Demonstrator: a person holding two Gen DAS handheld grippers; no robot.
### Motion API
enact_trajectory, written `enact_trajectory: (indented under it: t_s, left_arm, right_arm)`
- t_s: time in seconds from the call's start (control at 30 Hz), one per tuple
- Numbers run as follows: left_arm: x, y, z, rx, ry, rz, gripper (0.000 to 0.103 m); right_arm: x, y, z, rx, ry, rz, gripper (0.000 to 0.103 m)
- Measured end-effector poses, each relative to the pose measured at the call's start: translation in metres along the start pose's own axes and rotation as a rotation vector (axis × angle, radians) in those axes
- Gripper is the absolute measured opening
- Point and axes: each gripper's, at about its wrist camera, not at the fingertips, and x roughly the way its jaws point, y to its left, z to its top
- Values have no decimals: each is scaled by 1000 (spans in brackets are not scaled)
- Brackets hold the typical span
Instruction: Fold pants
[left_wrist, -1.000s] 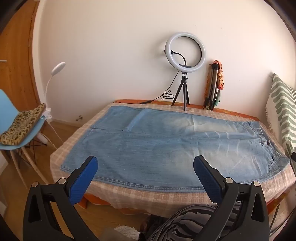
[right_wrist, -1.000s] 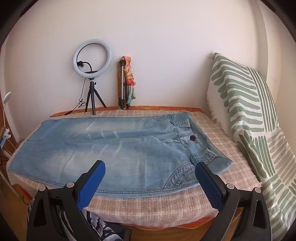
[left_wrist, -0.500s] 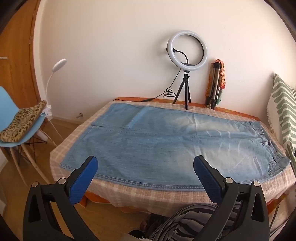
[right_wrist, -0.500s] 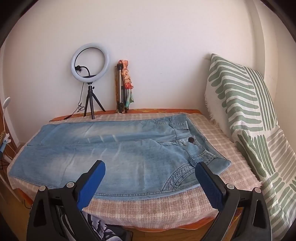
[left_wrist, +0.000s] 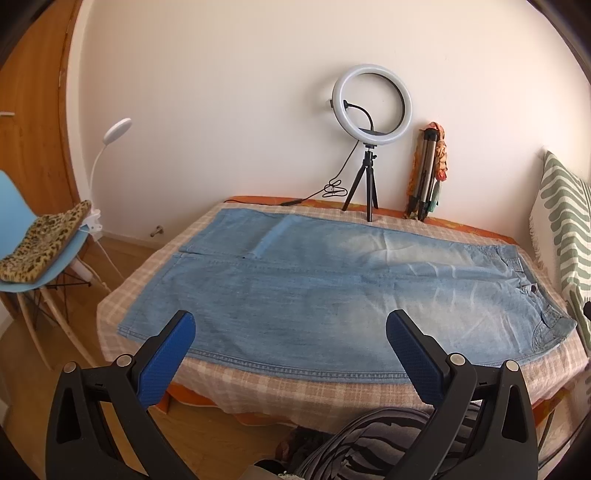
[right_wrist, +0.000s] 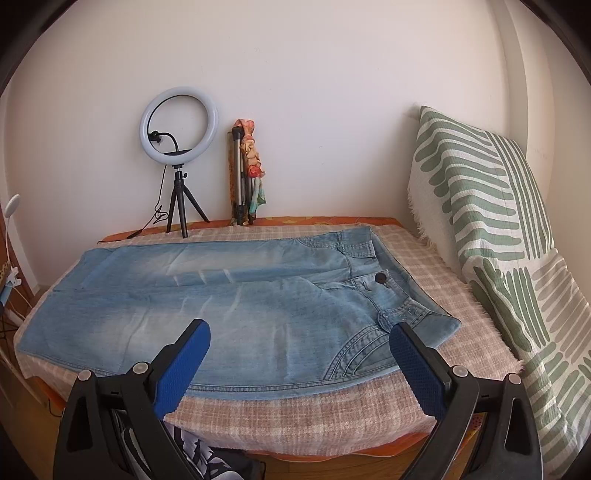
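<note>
Light blue denim pants (left_wrist: 314, 284) lie flat and spread out on a checked cloth on the table (left_wrist: 280, 384), waistband to the right, leg hems to the left. They also show in the right wrist view (right_wrist: 229, 306), with the dark button (right_wrist: 380, 277) near the waistband. My left gripper (left_wrist: 290, 325) is open and empty, held in front of the table's near edge, over the near leg. My right gripper (right_wrist: 299, 334) is open and empty, held in front of the near edge by the hip pocket (right_wrist: 365, 350).
A ring light on a tripod (left_wrist: 371, 110) and a folded tripod with a scarf (left_wrist: 428, 170) stand at the table's back by the wall. A green-striped cushion (right_wrist: 491, 236) leans at the right. A blue chair with a leopard-print cloth (left_wrist: 40, 240) and a white lamp (left_wrist: 110, 140) stand at the left.
Both grippers have moved slightly closer to the table and a little higher. The pants have not moved. Both stay open.
</note>
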Motion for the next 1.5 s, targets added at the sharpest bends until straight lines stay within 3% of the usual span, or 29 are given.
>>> enact_trajectory:
  t_s: [1.5]
  left_arm:
    - [3, -3, -5, -4, -3, -14, 103]
  right_arm:
    - [3, 2, -2, 4, 7, 2, 99]
